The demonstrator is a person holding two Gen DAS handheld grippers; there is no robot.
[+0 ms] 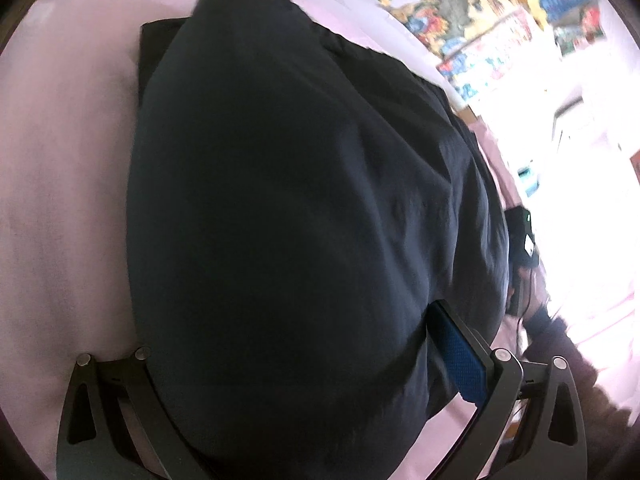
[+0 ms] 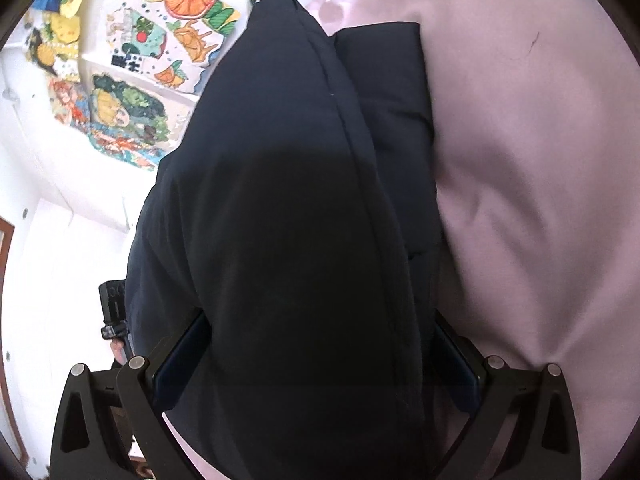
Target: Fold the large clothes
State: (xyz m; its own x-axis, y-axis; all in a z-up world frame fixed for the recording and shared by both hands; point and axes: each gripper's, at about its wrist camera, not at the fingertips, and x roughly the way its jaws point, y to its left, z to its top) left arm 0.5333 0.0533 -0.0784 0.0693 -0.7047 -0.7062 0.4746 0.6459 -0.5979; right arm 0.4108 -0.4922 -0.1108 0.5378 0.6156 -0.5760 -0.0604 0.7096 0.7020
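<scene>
while both of my grippers have hold of the same dark navy garment, it bulges up between them and fills most of each view. my left gripper has its fingers spread fairly wide around a thick bunch of the cloth; the blue pad of one finger presses against the fabric's side, and the other finger is mostly buried under the fold, so i cannot see its pad. my right gripper is about as wide, with a thick roll of the garment packed between its two blue-padded fingers, both pads touching cloth. a stitched seam runs lengthwise along the roll in the right wrist view. beyond the raised part, a flatter layer of the same garment lies on the pale pink sheet, which spreads out to one side in each view. past the sheet's edge hangs a white cloth printed with bright fruit and leaves, blurred in the left wrist view. the other gripper's black body shows at the garment's far edge.
</scene>
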